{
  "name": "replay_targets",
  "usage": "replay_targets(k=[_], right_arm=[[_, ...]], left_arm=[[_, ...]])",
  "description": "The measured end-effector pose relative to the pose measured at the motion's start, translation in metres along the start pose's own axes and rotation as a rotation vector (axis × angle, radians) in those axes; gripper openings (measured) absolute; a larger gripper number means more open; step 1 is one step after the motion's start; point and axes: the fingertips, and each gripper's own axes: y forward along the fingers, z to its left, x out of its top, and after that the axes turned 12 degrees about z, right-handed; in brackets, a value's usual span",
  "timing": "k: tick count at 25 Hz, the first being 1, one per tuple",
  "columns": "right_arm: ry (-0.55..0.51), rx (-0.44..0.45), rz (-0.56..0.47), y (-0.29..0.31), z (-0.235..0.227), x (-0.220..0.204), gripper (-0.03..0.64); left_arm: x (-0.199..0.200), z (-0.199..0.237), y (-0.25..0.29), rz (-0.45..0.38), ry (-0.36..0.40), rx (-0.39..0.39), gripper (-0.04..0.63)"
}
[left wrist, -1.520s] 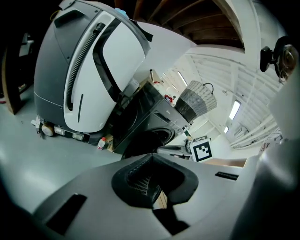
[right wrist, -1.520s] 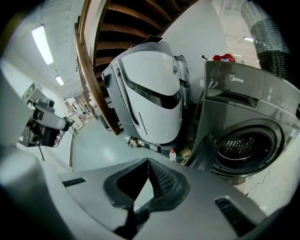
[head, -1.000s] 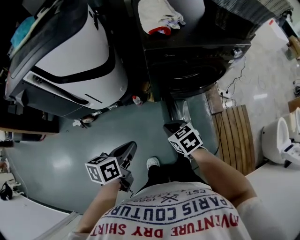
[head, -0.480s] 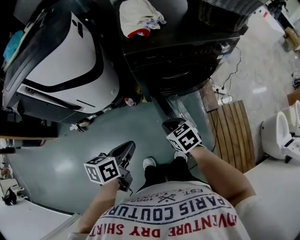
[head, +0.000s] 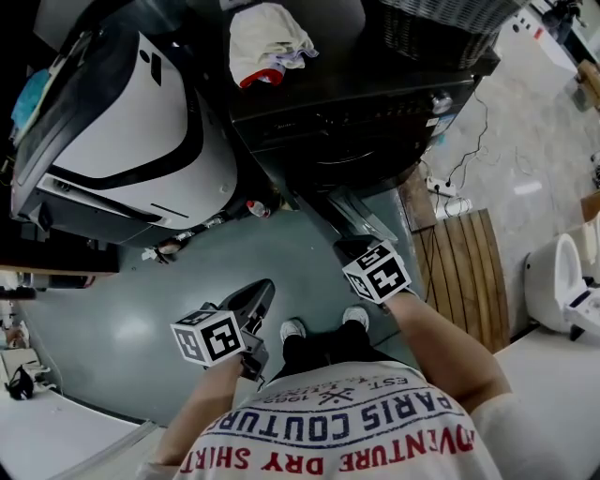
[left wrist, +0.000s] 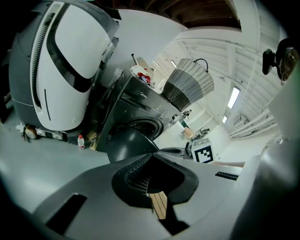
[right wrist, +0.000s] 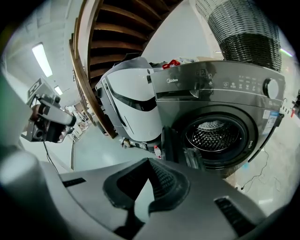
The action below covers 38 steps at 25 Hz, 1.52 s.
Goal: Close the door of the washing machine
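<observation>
Change since the earlier frames: both shoes (head: 323,324) now stand side by side on the floor (head: 122,309), where one showed before. The washing machine (head: 375,112) sits further left in the head view, and the right gripper (head: 349,248) hangs slightly lower.

1. Left gripper (head: 258,292): nearest item, held low over the floor and well apart from the machine. Tongs pressed together at the tips, nothing between them; only floor and slats show through the slit below.
2. Right gripper: ahead of the right shoe, near the door's outer edge but not touching it. Tongs likewise pressed together, pinching nothing.
3. Door (head: 361,208): the task's thing. It is hinged at the machine's front and swung out over the floor toward the person, seen almost edge-on from above. In the right gripper view it stands ajar to the left of the bare drum (right wrist: 216,133).
4. Wooden slatted platform (head: 464,272): on the floor to the right of the door.
5. Small bottle (head: 255,208): on the floor at the machine's front left corner.
6. White and grey appliance (head: 141,122): just left of the machine.
7. Cloth (head: 267,42): on the left part of the machine's top.
8. Woven basket (head: 441,28): on the right part of the top.

Status, as judged: approach only. The door is untouched and fully open. Contact, push and latch all remain.
</observation>
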Motion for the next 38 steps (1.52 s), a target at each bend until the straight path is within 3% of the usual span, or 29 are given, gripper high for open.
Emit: replay_targets(k=[10,20,38], right_arm=[[0.039,0.007,-0.023,-0.021,-0.049,-0.013,0.021],[0.104,-0.038,-0.029,-0.033,-0.102,-0.026,0.021],[0.301,-0.079,-0.079,-0.042,-0.184,-0.025,0.021]], left_arm=[[0.011,-0.038,0.029,-0.019,-0.025,0.008,0.025],[0.028,-0.065,0.069,0.013,0.025,-0.017,0.025],[0.081,-0.089,0.174,0.186,0.135,-0.112,0.025]])
